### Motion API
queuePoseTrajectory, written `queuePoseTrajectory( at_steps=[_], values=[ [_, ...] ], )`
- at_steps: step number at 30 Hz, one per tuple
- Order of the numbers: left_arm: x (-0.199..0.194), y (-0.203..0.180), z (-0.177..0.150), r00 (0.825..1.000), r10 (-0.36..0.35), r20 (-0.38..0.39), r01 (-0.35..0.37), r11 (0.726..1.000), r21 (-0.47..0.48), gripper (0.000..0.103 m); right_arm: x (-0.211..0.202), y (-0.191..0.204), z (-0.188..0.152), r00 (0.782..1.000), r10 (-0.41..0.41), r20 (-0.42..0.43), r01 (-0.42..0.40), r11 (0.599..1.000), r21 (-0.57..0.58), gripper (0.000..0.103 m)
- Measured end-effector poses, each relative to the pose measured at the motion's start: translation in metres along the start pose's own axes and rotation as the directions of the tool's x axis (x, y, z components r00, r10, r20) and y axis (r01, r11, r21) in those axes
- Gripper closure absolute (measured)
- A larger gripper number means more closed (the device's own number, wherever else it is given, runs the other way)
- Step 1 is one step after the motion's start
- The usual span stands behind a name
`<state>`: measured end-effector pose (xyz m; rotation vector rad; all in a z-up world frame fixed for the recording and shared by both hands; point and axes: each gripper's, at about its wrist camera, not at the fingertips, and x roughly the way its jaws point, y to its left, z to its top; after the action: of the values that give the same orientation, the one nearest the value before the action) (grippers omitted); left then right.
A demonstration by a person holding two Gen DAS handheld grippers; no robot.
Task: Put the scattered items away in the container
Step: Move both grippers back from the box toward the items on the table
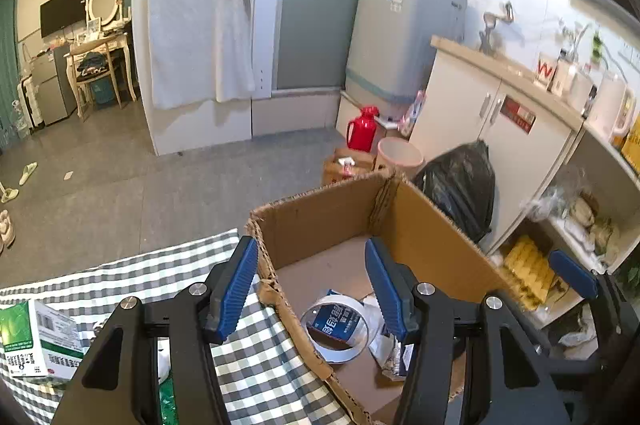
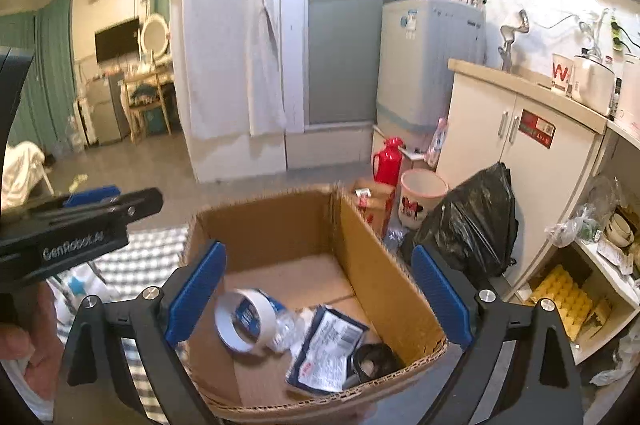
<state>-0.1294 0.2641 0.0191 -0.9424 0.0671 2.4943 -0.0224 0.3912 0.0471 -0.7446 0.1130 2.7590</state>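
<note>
Checked green-and-white cloth (image 1: 132, 277) covers the surface at lower left of the left view, with an open brown cardboard box (image 1: 340, 225) at its edge. Inside the box: white tape roll (image 2: 244, 321), dark printed packet (image 2: 328, 349), black tape roll (image 2: 374, 361). A green-and-white carton (image 1: 36, 337) lies on the cloth outside it. Left claw (image 1: 312, 289) released, nothing between pads. Right claw (image 2: 316, 293) wide apart above the box, empty.

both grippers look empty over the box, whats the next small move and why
Probably swing the left gripper back to the green-and-white carton on the checked cloth: both grippers stand open and empty, the tape roll already lies in the cardboard box, and that carton remains outside.
</note>
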Motion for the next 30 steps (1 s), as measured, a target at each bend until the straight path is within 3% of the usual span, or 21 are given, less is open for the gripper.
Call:
queuePoseTrajectory(
  at_steps=[4,10,24,30],
  values=[
    [-0.027,0.008,0.002,0.997,0.018,0.078,-0.017,1.000,-0.013,0.041,-0.017,0.000,0.010,0.999,0.009,0.054,-0.009,1.000,0.013,0.004],
    [-0.075,0.027,-0.007,0.976,0.071,0.205,-0.063,0.997,-0.044,0.025,-0.033,0.006,0.015,0.996,0.044,0.075,-0.045,0.999,0.012,0.000],
    [-0.122,0.069,-0.038,0.969,0.145,0.200,-0.124,0.986,-0.114,0.001,-0.038,0.036,0.001,0.991,0.117,0.065,-0.117,0.993,0.000,0.000],
    [-0.135,0.089,-0.042,0.962,0.182,0.204,-0.152,0.976,-0.153,0.000,-0.043,0.044,0.002,0.987,0.142,0.074,-0.142,0.990,-0.004,0.000]
  ],
)
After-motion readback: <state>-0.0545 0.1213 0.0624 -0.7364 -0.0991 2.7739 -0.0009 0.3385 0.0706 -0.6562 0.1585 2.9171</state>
